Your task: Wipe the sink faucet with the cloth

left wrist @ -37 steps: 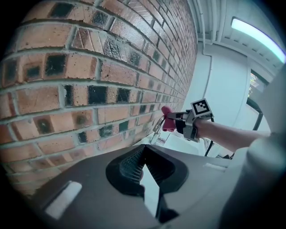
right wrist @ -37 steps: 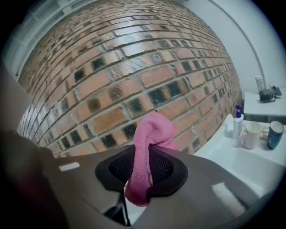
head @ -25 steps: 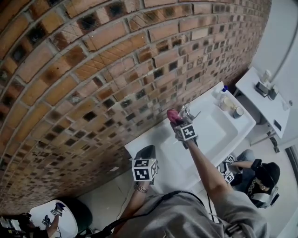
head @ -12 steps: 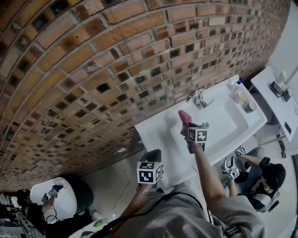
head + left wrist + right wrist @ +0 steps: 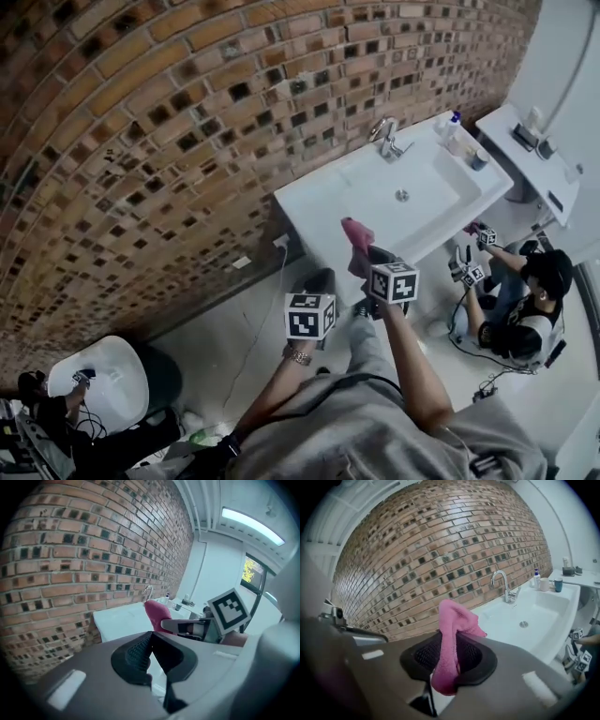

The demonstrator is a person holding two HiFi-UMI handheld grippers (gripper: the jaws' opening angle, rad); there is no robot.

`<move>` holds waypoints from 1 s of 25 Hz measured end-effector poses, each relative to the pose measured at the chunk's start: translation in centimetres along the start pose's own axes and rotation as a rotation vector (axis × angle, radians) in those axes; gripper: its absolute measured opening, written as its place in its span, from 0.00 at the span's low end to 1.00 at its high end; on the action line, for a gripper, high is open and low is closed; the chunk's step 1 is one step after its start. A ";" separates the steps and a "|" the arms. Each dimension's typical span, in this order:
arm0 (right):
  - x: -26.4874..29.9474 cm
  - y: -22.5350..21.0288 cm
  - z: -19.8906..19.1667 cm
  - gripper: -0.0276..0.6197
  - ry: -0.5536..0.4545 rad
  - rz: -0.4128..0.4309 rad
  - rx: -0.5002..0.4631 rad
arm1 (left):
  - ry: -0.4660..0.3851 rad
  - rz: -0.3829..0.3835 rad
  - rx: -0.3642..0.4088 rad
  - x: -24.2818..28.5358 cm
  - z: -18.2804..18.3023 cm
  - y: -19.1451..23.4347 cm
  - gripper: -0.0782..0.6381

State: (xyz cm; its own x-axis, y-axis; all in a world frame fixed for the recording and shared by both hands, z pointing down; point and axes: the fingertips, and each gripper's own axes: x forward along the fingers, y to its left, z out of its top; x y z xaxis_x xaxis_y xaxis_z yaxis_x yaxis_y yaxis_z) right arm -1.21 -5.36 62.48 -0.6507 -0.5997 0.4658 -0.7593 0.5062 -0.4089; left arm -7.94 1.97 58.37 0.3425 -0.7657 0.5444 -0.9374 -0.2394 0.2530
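Left gripper [image 5: 151,643]: jaws together, nothing held.
Right gripper [image 5: 447,654]: clamped on the pink cloth [image 5: 453,620], near the sink's [image 5: 314,220] front edge.
Faucet [image 5: 505,584]: back edge, well apart from the cloth.
Advice: bring the loose fold to the spout and rub along its curve.

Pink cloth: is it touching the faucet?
Apart. Head view shows the cloth, in the right tongs, over the sink's front edge, far from the faucet.

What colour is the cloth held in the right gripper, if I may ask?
Pink; the cloth shows best in the right gripper view.
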 end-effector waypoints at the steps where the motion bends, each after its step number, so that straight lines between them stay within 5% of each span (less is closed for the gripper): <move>1: -1.5 1.2 -1.3 0.16 -0.002 -0.008 0.011 | 0.009 -0.006 -0.001 -1.0 -1.3 -0.4 0.14; 6: -7.7 6.2 -6.9 0.16 0.033 -0.032 0.015 | 0.042 -0.035 -0.006 -5.3 -5.7 -3.1 0.14; 16: -10.5 10.2 -4.7 0.16 0.064 0.019 -0.132 | -0.034 0.098 -0.062 -7.3 -3.4 -1.7 0.14; 25: -11.6 10.5 -5.7 0.16 0.084 0.054 -0.101 | -0.001 0.117 -0.075 -7.1 -5.3 -2.9 0.14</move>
State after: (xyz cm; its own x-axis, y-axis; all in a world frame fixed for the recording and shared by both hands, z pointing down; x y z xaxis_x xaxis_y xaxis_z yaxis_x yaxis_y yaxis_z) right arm -1.68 10.41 57.28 -0.6858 -0.5183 0.5110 -0.7176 0.5989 -0.3556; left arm -7.33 11.24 57.97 0.2313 -0.7866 0.5725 -0.9635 -0.1036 0.2469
